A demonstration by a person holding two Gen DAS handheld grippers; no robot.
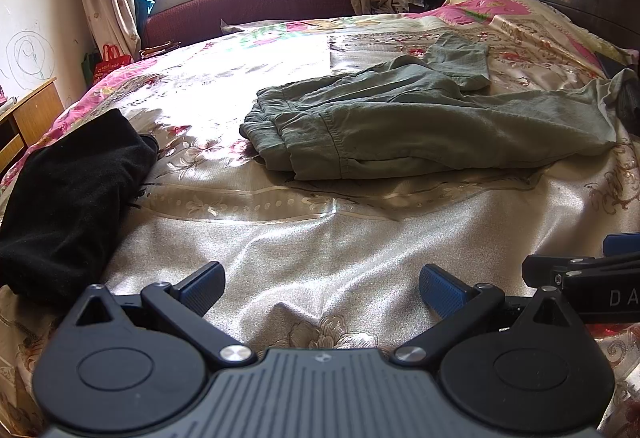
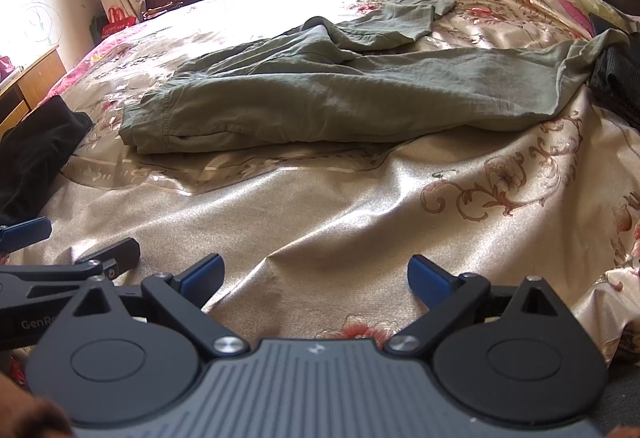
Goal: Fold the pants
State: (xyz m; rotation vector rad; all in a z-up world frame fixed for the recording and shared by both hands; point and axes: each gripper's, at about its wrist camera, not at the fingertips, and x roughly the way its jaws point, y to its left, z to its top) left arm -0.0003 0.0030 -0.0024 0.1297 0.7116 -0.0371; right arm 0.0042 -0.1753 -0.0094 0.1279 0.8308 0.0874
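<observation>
The green pants [image 1: 420, 118] are laid partly folded on the bed [image 1: 320, 246], beyond both claws. The left claw [image 1: 322, 290] and right claw [image 2: 314, 278] are held spread, empty, well short of the pants.

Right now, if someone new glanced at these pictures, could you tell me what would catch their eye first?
Most likely the olive-green pants lying crumpled across the middle of the flowered satin bedspread, one leg stretched toward the right. Next, a black garment lies at the bed's left edge. In the foreground, both the left tongs and right tongs hang open and empty above the bedspread.
</observation>
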